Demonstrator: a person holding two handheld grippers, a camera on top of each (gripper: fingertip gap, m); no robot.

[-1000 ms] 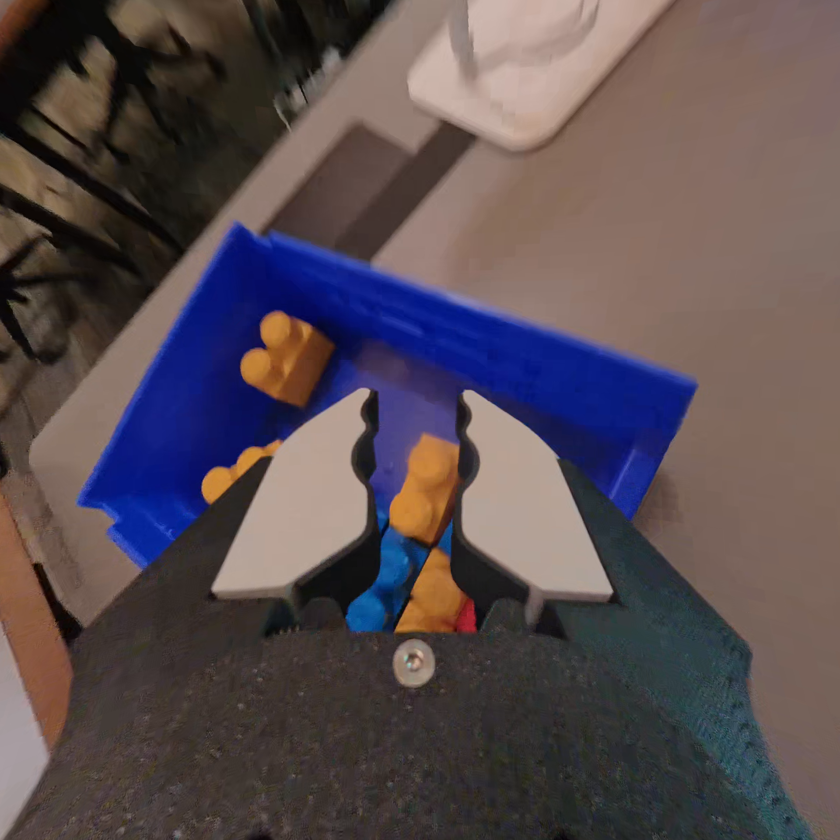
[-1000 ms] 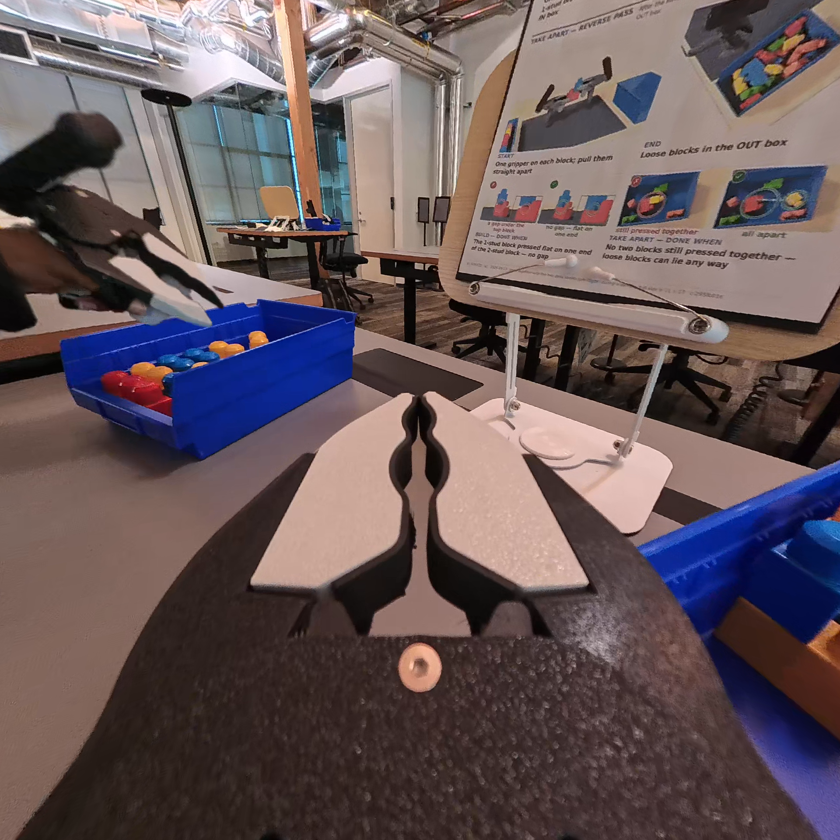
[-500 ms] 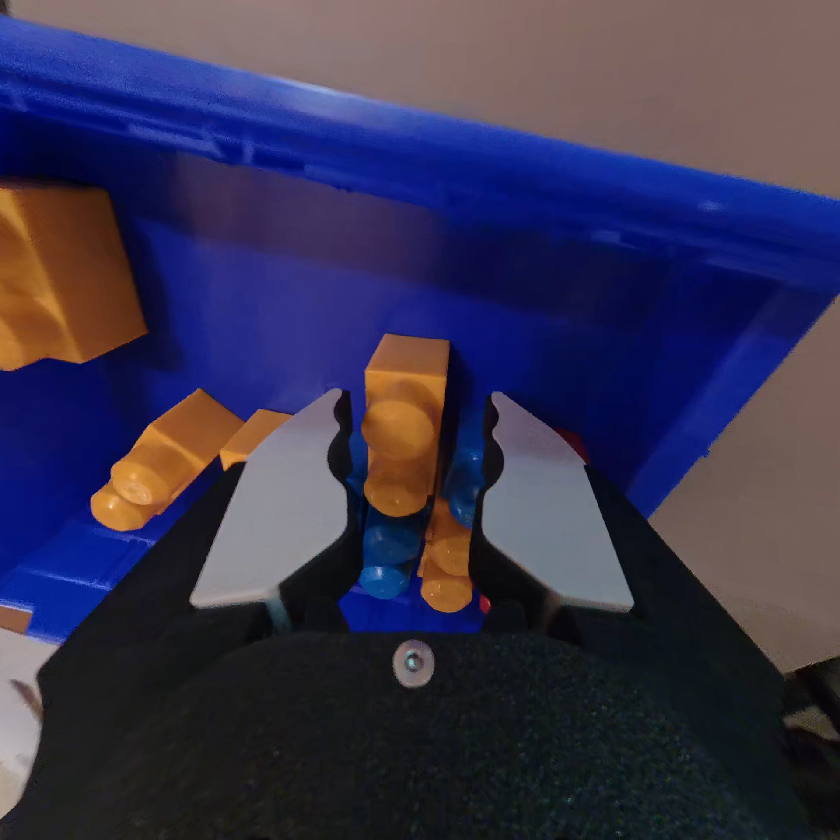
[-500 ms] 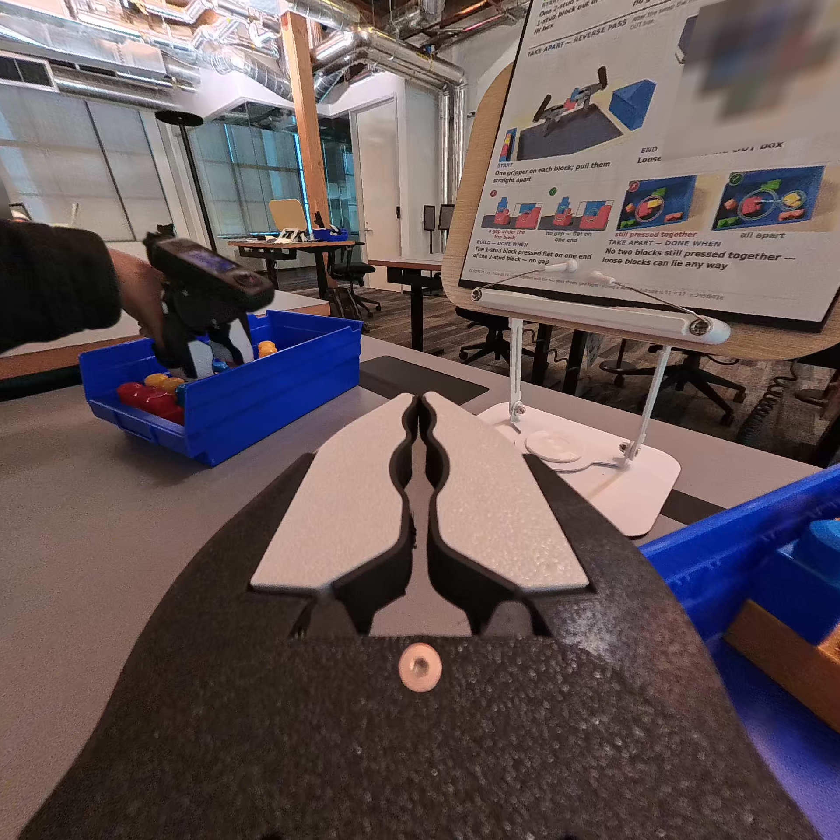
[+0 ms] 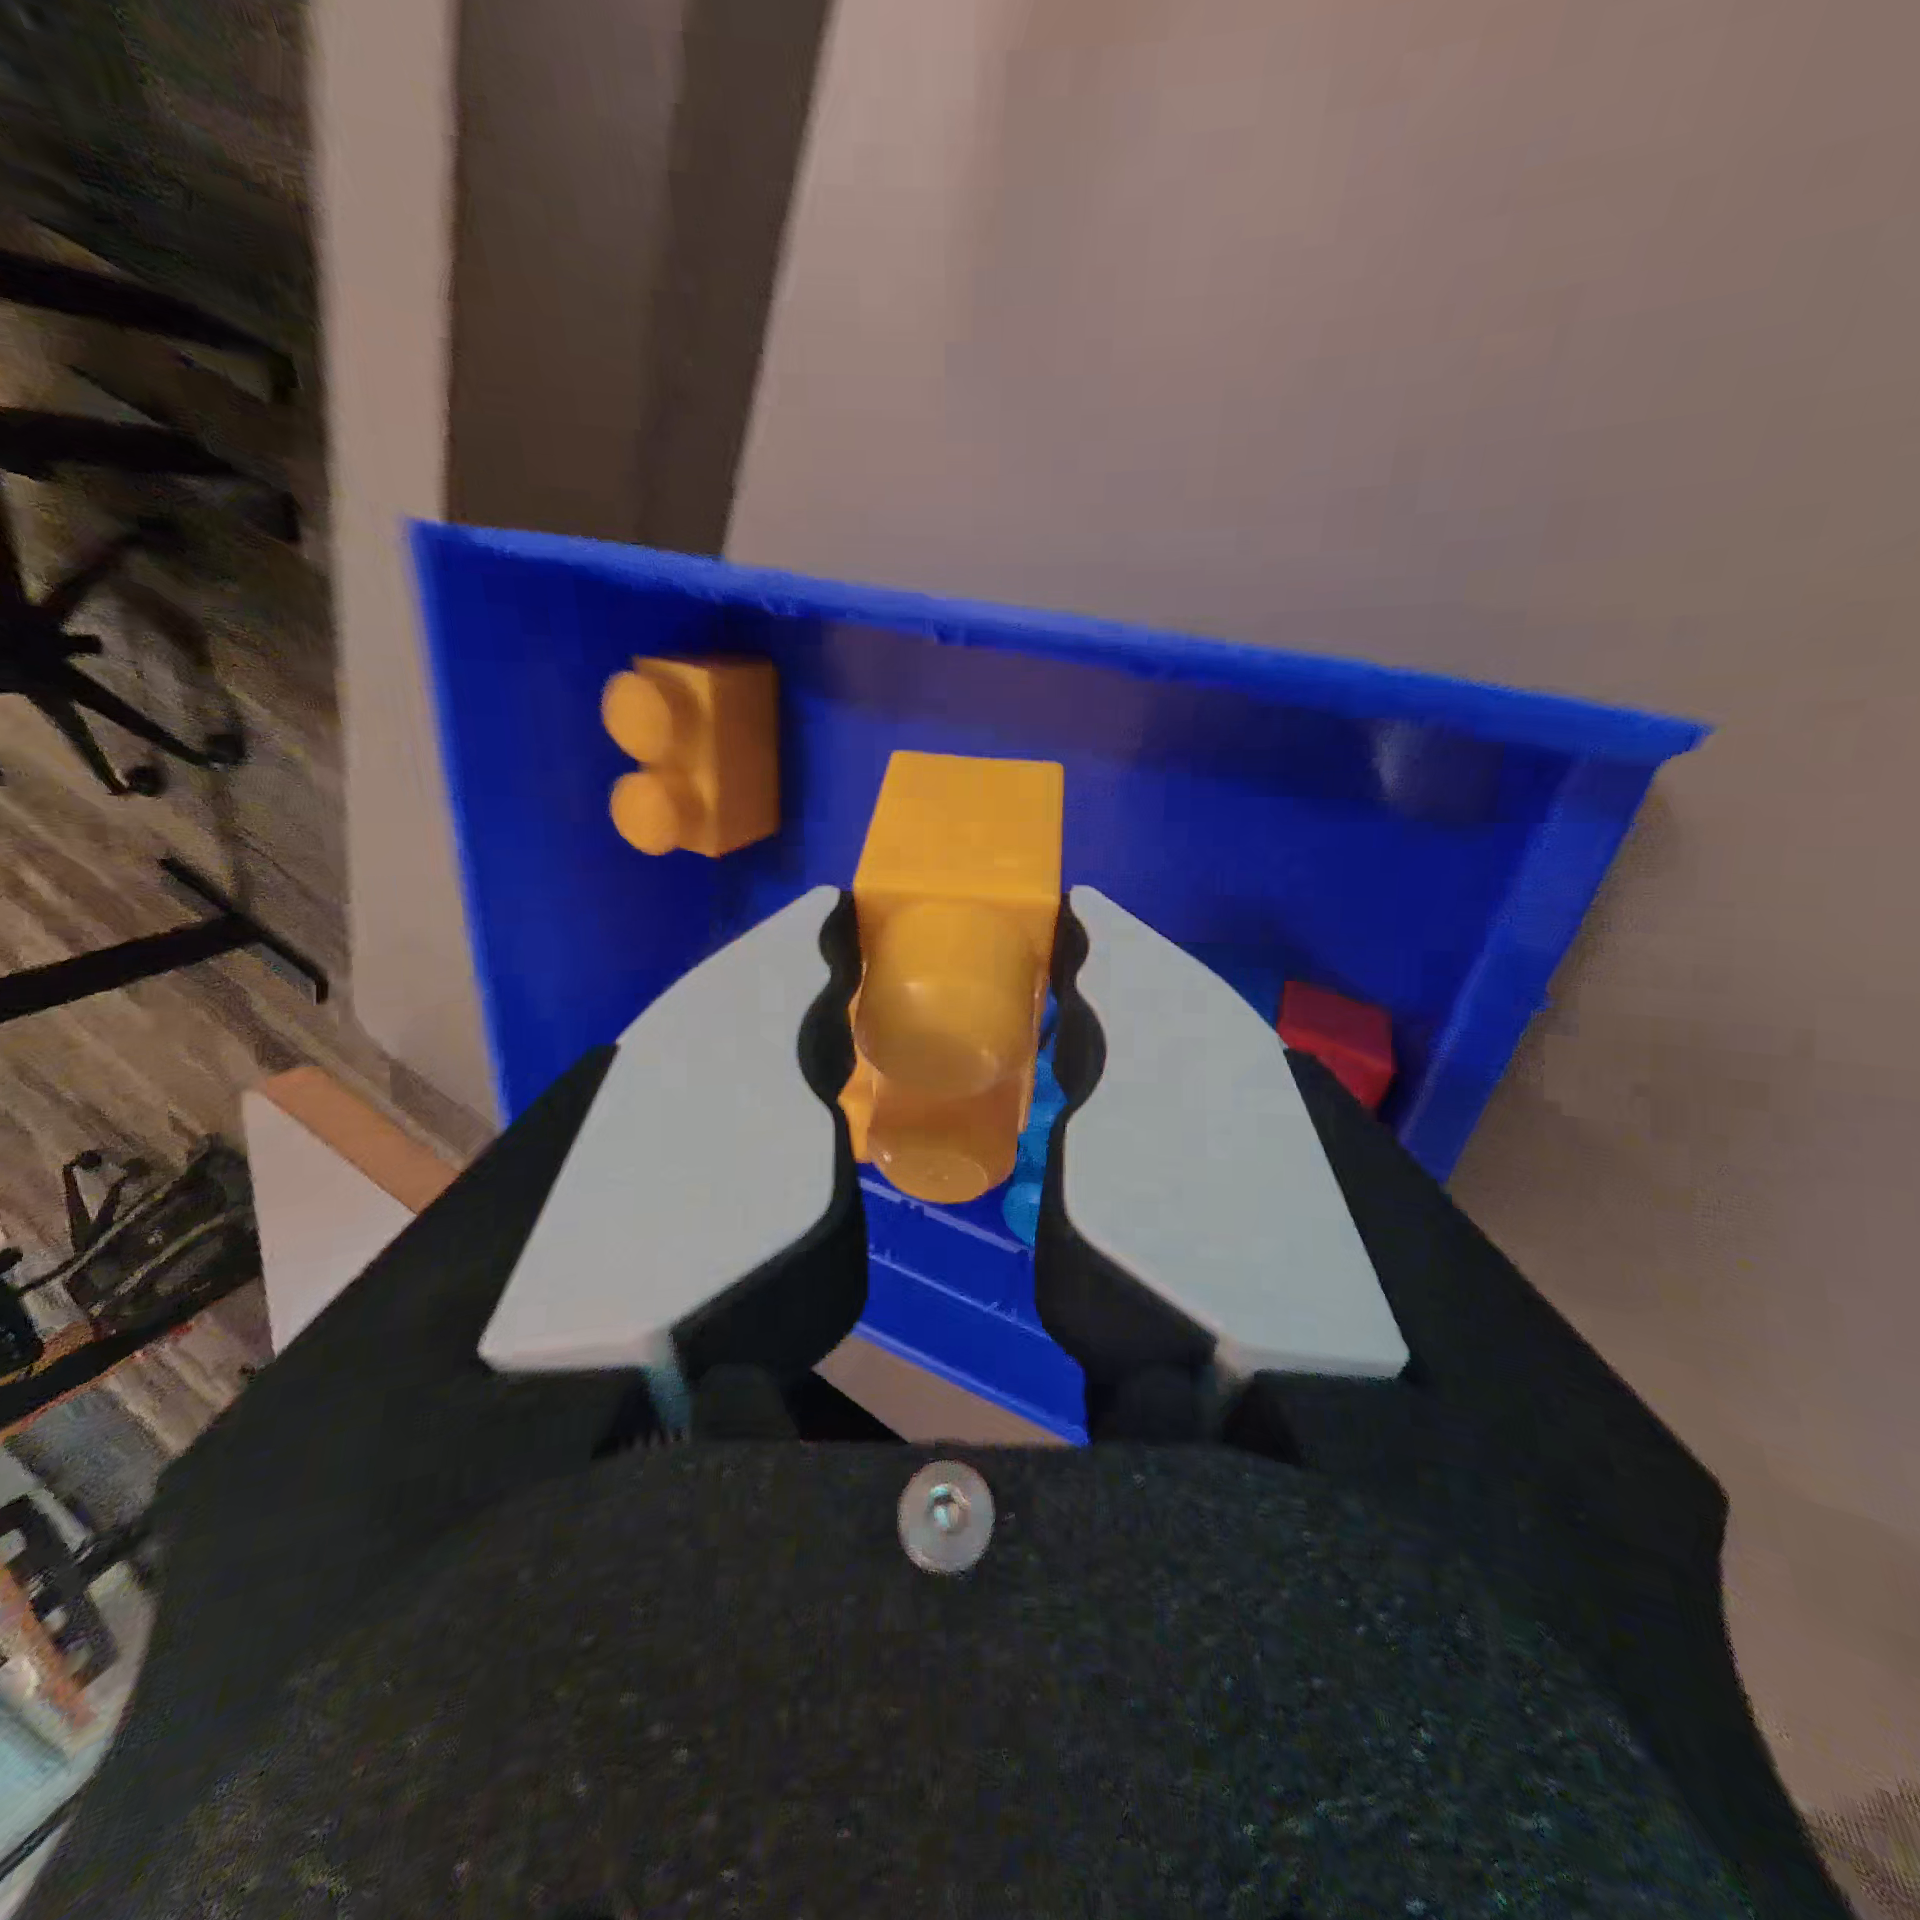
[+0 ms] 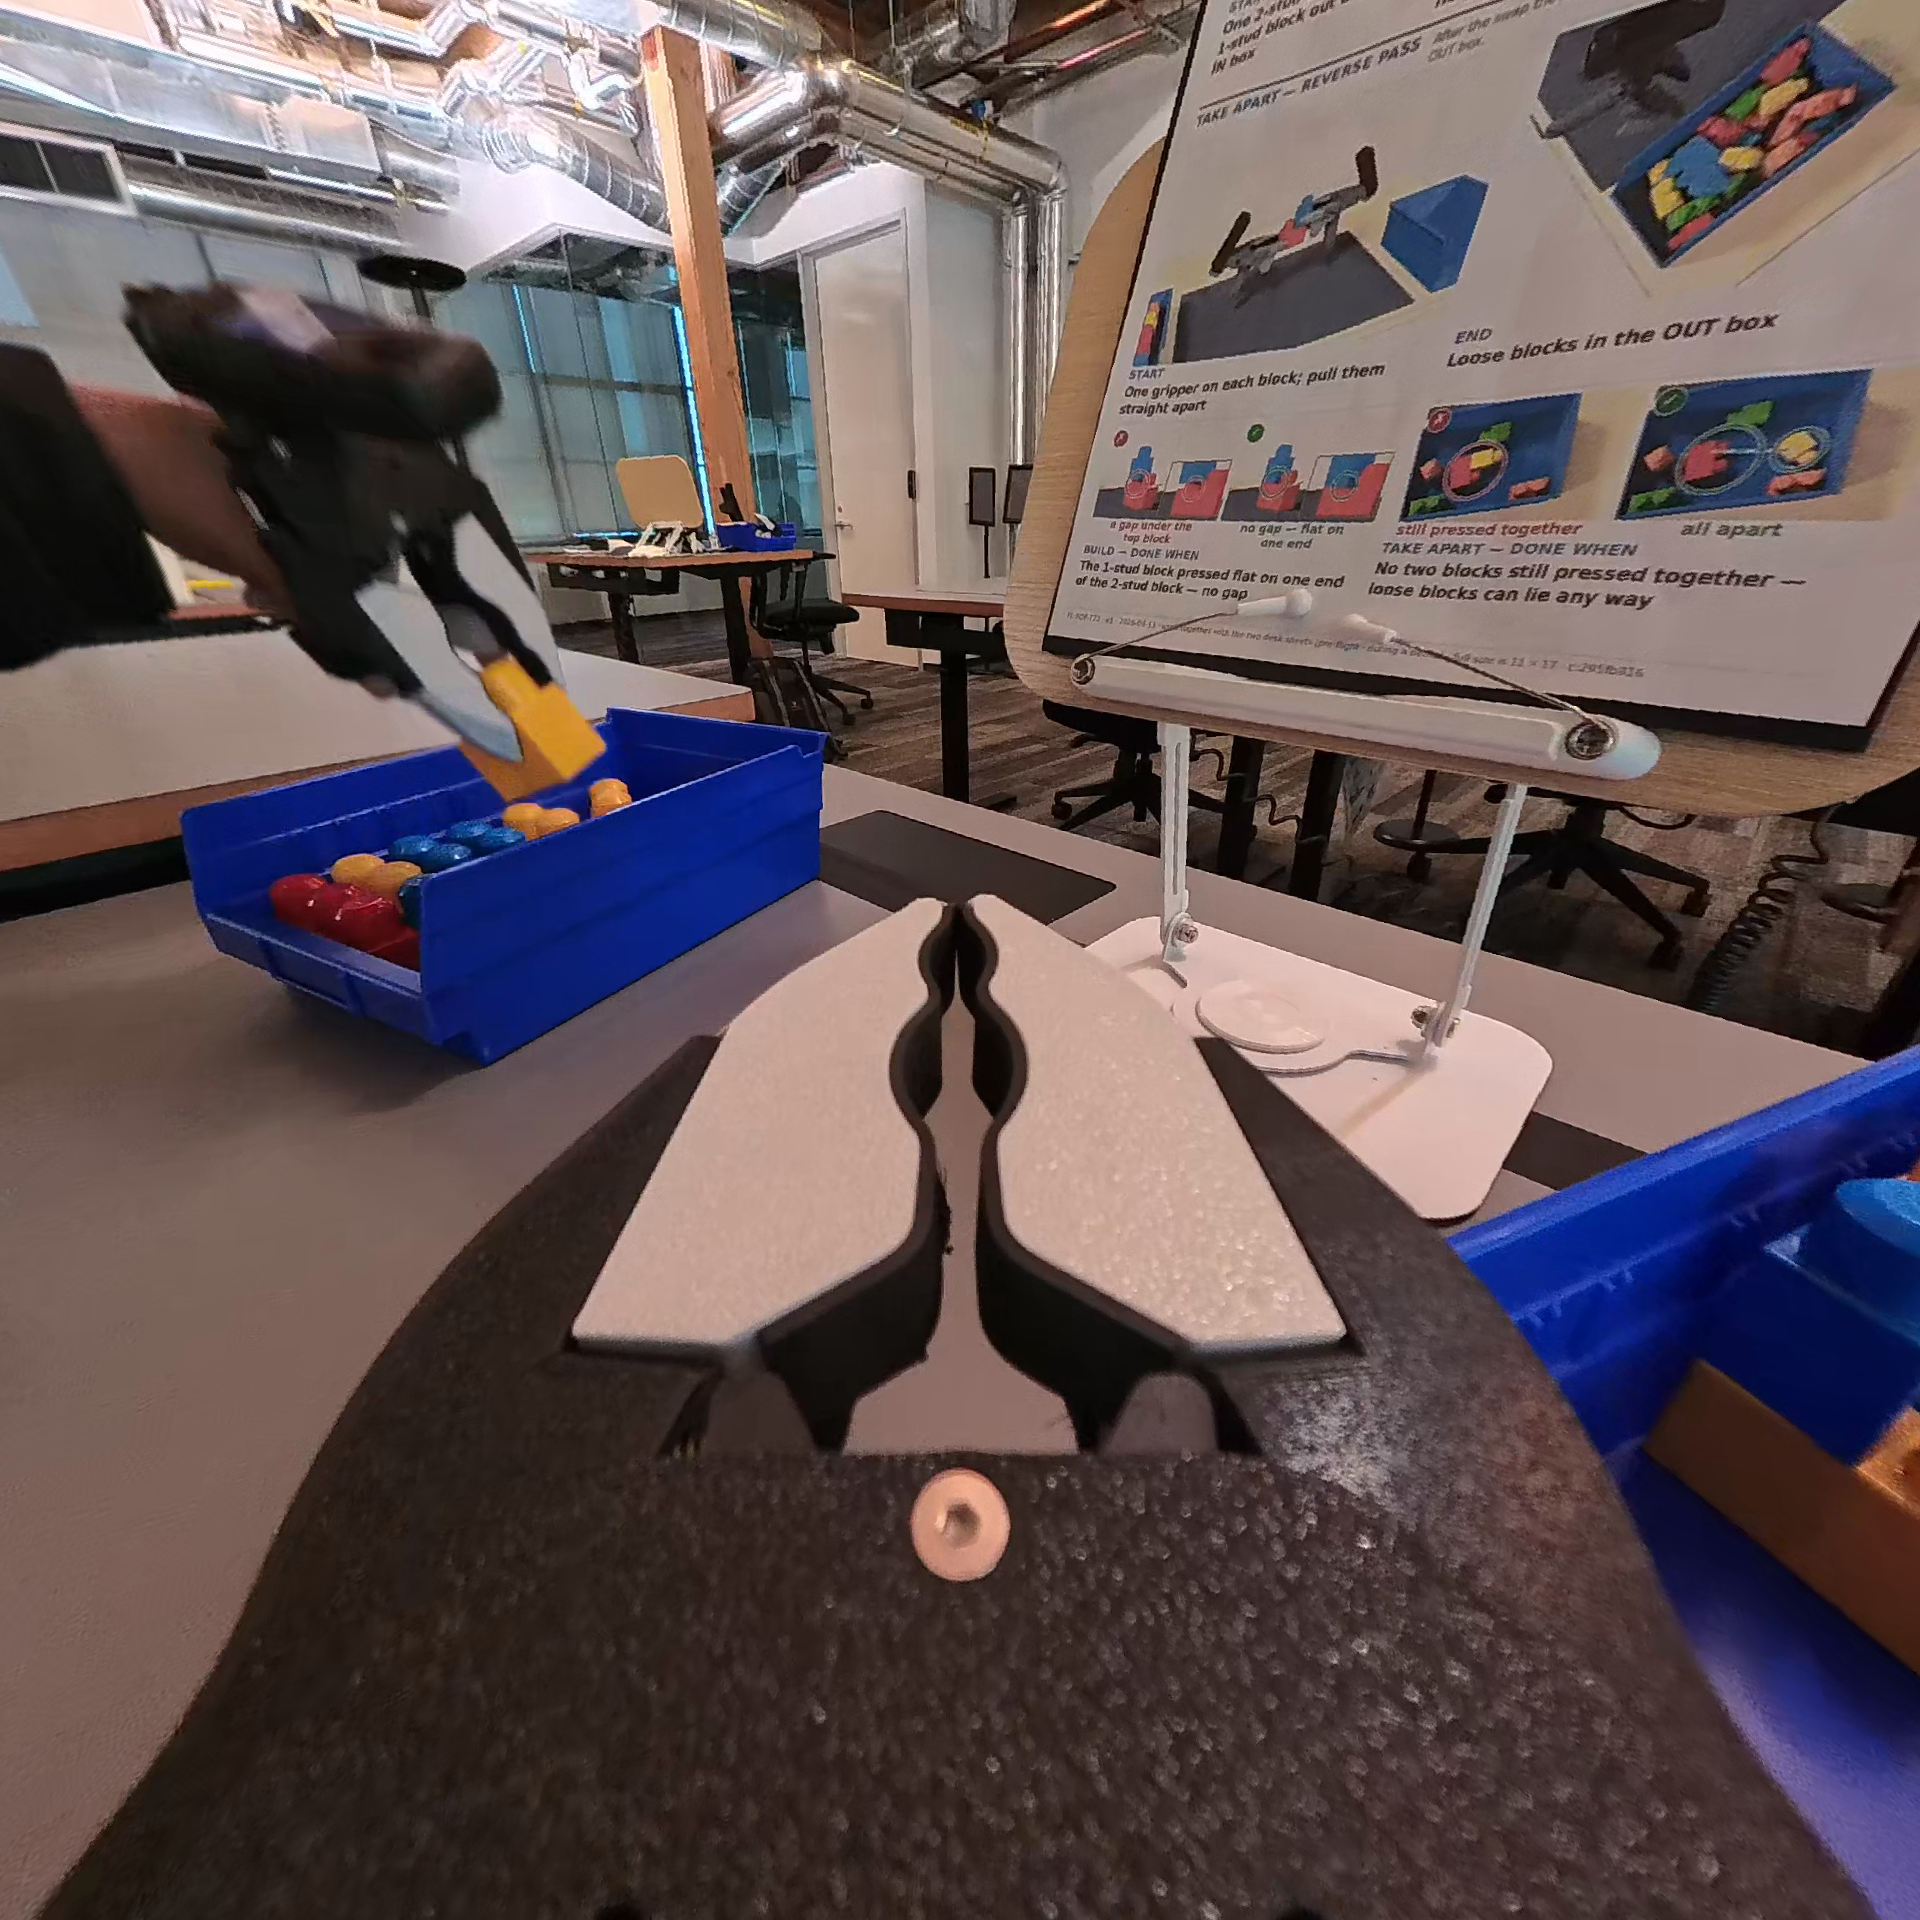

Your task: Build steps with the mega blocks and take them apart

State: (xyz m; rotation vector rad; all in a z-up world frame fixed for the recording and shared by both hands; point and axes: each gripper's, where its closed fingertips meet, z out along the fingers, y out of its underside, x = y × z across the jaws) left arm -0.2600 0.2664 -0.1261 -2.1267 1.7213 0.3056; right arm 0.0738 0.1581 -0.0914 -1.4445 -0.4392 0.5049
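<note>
Left hand-held gripper (image 5: 951, 1023) of mine pinches an orange two-stud block (image 5: 951, 914) between its grey fingers (image 5: 717, 1122), lifted above the blue bin (image 5: 540, 727) on the grey table (image 5: 1351, 312). Below in the bin lie another orange block (image 5: 696, 769), a red block (image 5: 1335, 1039) and blue ones. My right hand-held gripper (image 6: 954, 935) hovers over the table with its fingers pressed together and nothing between them, beside a second blue bin (image 6: 1662, 1247) and near a white stand (image 6: 1351, 1060) bearing an instruction sheet (image 6: 1507, 364).
</note>
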